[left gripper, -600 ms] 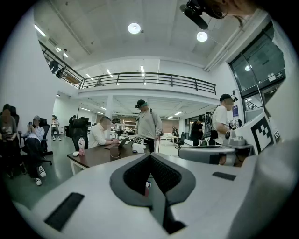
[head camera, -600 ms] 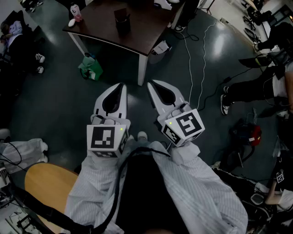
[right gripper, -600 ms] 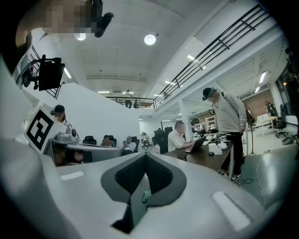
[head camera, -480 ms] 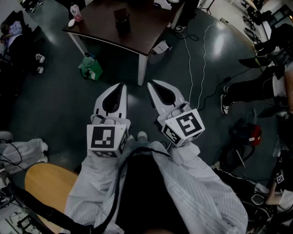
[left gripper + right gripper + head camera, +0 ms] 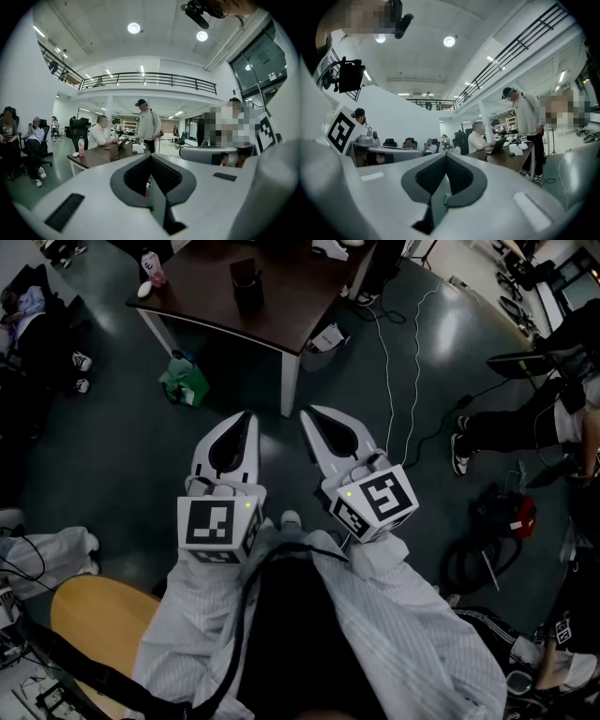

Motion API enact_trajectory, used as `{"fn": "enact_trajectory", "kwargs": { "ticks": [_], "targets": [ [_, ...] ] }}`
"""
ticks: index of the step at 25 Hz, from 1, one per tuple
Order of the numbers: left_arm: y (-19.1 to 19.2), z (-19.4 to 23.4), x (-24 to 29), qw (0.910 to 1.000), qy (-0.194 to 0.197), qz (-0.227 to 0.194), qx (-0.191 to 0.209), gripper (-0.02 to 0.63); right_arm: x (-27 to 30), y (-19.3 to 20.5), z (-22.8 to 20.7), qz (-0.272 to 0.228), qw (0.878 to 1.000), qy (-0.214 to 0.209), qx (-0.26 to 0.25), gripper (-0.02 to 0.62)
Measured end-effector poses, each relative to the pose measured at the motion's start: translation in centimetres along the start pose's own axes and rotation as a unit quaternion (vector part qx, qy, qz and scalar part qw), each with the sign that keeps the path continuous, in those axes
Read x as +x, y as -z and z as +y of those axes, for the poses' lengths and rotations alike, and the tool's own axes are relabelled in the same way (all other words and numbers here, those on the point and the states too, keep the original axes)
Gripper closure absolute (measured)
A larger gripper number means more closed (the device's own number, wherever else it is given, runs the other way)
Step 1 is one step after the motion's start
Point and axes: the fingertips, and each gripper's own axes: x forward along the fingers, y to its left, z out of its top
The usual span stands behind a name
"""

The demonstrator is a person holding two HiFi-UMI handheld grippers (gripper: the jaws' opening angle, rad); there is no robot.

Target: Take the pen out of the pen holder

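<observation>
RISK: holder [image 5: 247, 285] judged easily tipped or dragged if the pen is pulled aslant; cable [image 5: 388, 352] beside the table [image 5: 300, 298] could be tripped on | FORM: dark upright cup; glossy brown tabletop, white legs | JAWS: left gripper [image 5: 246, 418], right gripper [image 5: 307, 414] pressed together, empty, well short of table | PEN: not made out; holder mid-table

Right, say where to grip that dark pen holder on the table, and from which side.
The pen holder stands upright with bare table around it, so probably take its side wall at mid-height, coming in level from the near edge. The left gripper and right gripper are shut: open one first.
</observation>
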Motion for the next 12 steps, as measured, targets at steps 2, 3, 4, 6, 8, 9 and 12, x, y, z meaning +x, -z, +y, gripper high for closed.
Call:
{"fn": "enact_trajectory", "kwargs": {
  "ticks": [2,3,4,6,8,9,12],
  "targets": [
    [-0.22,-0.09,0.23,1.0000,-0.003,-0.001,0.002,0.601,-0.03,-0.21,-0.18,-0.005,1.000,-0.004,0.004,0.594],
    [-0.29,-0.16,0.35,1.0000,-0.004,-0.002,0.003,0.601,-0.04,-0.28,-0.27,-0.007,1.000,-0.006,0.005,0.594],
    [-0.35,-0.25,0.42,1.0000,-0.005,-0.003,0.004,0.601,-0.08,-0.32,-0.32,-0.008,1.000,-0.008,0.005,0.594],
    [-0.40,-0.43,0.44,0.9999,-0.009,-0.005,0.003,0.601,-0.24,-0.34,-0.36,-0.009,1.000,-0.012,0.004,0.594],
    [-0.22,-0.74,0.46,0.9999,-0.010,-0.007,0.001,0.601,-0.45,-0.32,-0.46,-0.009,1.000,-0.016,0.004,0.594],
    [-0.16,-0.87,0.49,0.9999,-0.011,-0.007,0.000,0.601,-0.56,-0.29,-0.51,-0.008,1.000,-0.018,0.004,0.594],
    [-0.20,-0.69,0.75,0.9998,-0.020,-0.002,0.001,0.601,-0.44,0.01,-0.70,-0.005,1.000,-0.023,0.009,0.594]
  ]
}}
